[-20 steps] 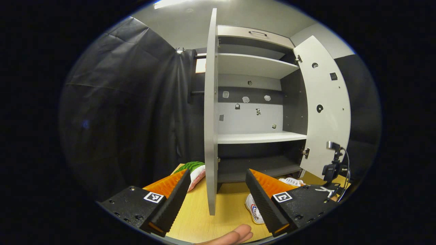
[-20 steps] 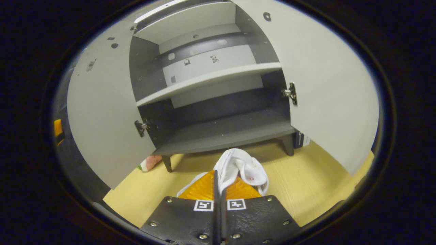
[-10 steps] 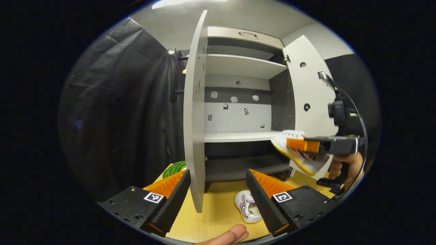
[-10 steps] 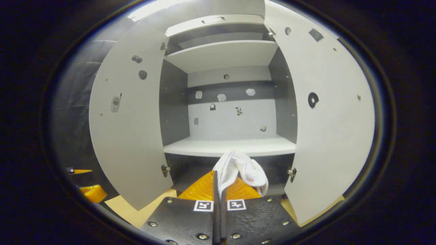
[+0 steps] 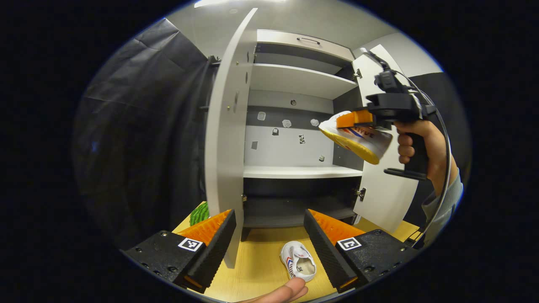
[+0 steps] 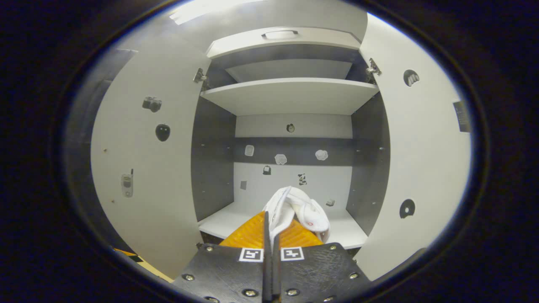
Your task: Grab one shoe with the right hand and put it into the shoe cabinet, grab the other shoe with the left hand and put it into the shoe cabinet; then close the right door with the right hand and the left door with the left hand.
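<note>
With my right gripper clamped on a shoe facing the cabinet, left jaws apart, shelving it came next.

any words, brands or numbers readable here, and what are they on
Held shoe: blue lettering along its side, too blurred to read.
Shoe on the floor: small side mark, too small to read.
Left gripper: square black-and-white marker codes, no words.
Cabinet stickers: small pictures, no legible text.

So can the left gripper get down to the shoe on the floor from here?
Probably yes: the left gripper is open, the shoe lies between its fingers' lines, and the left door stands just to one side.
</note>
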Motion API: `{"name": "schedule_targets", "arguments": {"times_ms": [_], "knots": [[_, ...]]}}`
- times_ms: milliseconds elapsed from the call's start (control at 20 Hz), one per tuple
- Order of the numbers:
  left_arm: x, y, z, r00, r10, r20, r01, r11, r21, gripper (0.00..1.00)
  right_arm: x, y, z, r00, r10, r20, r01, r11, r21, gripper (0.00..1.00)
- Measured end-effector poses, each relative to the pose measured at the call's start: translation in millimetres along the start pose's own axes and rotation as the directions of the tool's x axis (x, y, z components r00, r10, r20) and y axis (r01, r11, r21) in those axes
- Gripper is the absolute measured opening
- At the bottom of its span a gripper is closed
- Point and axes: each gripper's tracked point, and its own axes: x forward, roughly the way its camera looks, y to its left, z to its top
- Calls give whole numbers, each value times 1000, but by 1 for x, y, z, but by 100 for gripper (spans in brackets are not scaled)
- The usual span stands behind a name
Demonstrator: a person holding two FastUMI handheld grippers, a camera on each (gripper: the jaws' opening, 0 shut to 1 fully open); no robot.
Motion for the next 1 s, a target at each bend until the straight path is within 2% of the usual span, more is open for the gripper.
{"name": "schedule_targets", "arguments": {"times_ms": [250, 400, 550, 750, 1000], "knots": [[34, -17, 0, 999, -34, -17, 34, 999, -6, 100, 87, -31, -5, 998, -42, -47, 40, 998, -43, 1], [51, -17, -4, 1000, -18, -17, 17, 1000, -23, 100, 132, -57, -31, 991, -74, -108, 67, 995, -68, 1], [61, -26, -14, 999, -35, -34, 35, 999, -28, 100, 167, -78, -62, 981, -105, -162, 86, 989, -122, 1], [69, -32, -37, 996, -42, -84, 41, 999, -17, 100, 199, -84, -90, 977, -81, -199, 47, 985, -168, 1], [71, -25, -44, 995, -17, -101, 16, 1000, -16, 100, 218, -90, -118, 961, -113, -254, 77, 986, -148, 1]]}}
